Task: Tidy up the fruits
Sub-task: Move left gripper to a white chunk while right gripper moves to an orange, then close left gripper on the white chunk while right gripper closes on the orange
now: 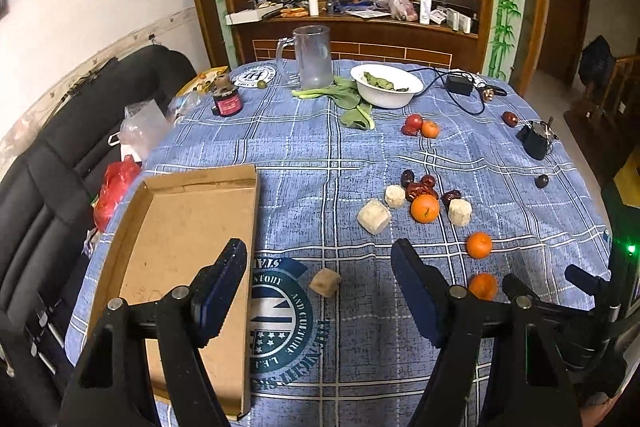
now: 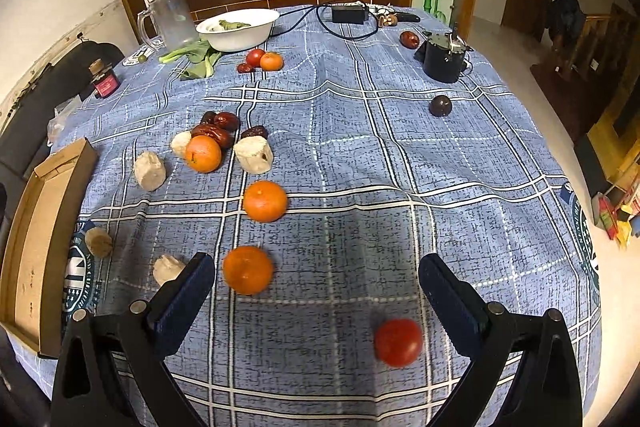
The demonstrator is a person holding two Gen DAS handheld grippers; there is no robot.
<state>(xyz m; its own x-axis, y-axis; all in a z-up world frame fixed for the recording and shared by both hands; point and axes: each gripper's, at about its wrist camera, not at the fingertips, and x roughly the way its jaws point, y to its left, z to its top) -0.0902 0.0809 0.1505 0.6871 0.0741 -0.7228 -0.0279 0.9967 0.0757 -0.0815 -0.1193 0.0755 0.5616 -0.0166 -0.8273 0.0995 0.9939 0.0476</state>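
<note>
Blue tablecloth, tomato between right gripper's jaws

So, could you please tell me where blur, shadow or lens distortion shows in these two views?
Right wrist view: the red tomato and nearest orange are smeared with blur, and a dark shadow falls across the tablecloth between the fingers. Left wrist view: sharper, the brown cube sits in shade, and the fisheye bows the cardboard tray.
</note>
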